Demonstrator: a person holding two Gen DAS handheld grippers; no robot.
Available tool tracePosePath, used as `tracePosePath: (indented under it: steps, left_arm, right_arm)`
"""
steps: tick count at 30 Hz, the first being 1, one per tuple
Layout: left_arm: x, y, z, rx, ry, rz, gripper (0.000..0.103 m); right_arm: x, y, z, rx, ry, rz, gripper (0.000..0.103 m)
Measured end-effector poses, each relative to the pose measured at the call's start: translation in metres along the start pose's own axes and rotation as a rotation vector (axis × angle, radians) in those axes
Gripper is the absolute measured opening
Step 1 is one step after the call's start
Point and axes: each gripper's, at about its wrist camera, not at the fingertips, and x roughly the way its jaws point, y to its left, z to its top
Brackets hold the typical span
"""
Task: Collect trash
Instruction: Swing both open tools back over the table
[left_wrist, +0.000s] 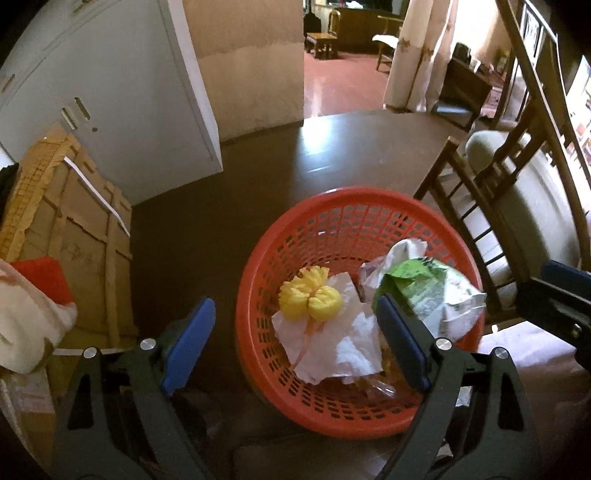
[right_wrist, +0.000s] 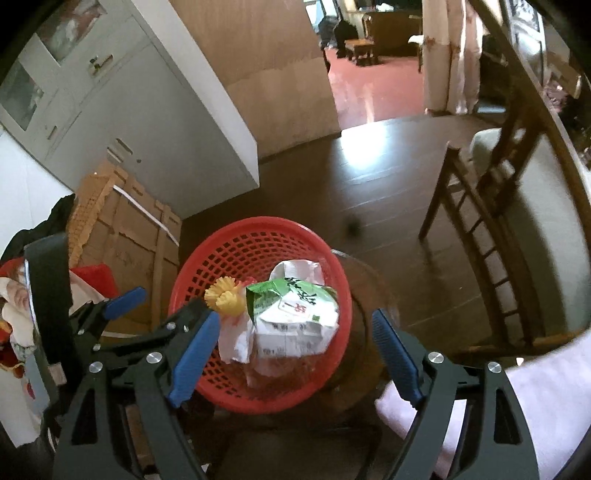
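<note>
We hold both claws, left and right, wide and empty above the red basket; the green wrapper and tissues lie below, apparently just deposited.

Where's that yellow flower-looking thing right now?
The yellow flower thing lies inside the red basket, on white paper, left of the green packet.
</note>
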Motion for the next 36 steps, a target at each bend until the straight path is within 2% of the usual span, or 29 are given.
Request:
tracePosePath:
  steps: [3, 6, 12, 17, 21, 23, 26, 30, 33, 36]
  left_arm:
    - [-0.018, -0.006, 0.002, 0.003, -0.025, -0.019, 0.086]
    - [-0.036, -0.013, 0.003, 0.018, -0.057, -0.041, 0.087]
    - [-0.091, -0.044, 0.003, 0.074, -0.141, -0.145, 0.087]
    - [-0.154, -0.090, -0.007, 0.188, -0.249, -0.246, 0.092]
    - [-0.198, -0.146, -0.021, 0.317, -0.336, -0.325, 0.094]
    - [-0.213, -0.175, -0.030, 0.385, -0.345, -0.362, 0.094]
    - [-0.243, -0.225, -0.044, 0.471, -0.367, -0.456, 0.094]
    - [-0.277, -0.288, -0.068, 0.586, -0.407, -0.527, 0.094]
    - [-0.300, -0.340, -0.091, 0.669, -0.403, -0.586, 0.094]
    - [-0.313, -0.368, -0.103, 0.688, -0.402, -0.613, 0.094]
  right_arm:
    - [-0.036, 0.004, -0.008, -0.031, -0.074, -0.056, 0.089]
    - [-0.079, 0.007, -0.017, -0.040, -0.149, -0.062, 0.091]
    - [-0.165, 0.004, -0.048, -0.037, -0.283, -0.187, 0.095]
    - [-0.228, -0.012, -0.083, 0.015, -0.380, -0.278, 0.097]
    - [-0.274, -0.039, -0.117, 0.090, -0.437, -0.358, 0.097]
    - [-0.296, -0.058, -0.137, 0.140, -0.457, -0.403, 0.097]
    - [-0.330, -0.091, -0.167, 0.219, -0.479, -0.477, 0.097]
    - [-0.375, -0.137, -0.210, 0.330, -0.515, -0.594, 0.097]
    - [-0.398, -0.163, -0.240, 0.397, -0.540, -0.643, 0.097]
    - [-0.416, -0.185, -0.267, 0.456, -0.561, -0.652, 0.097]
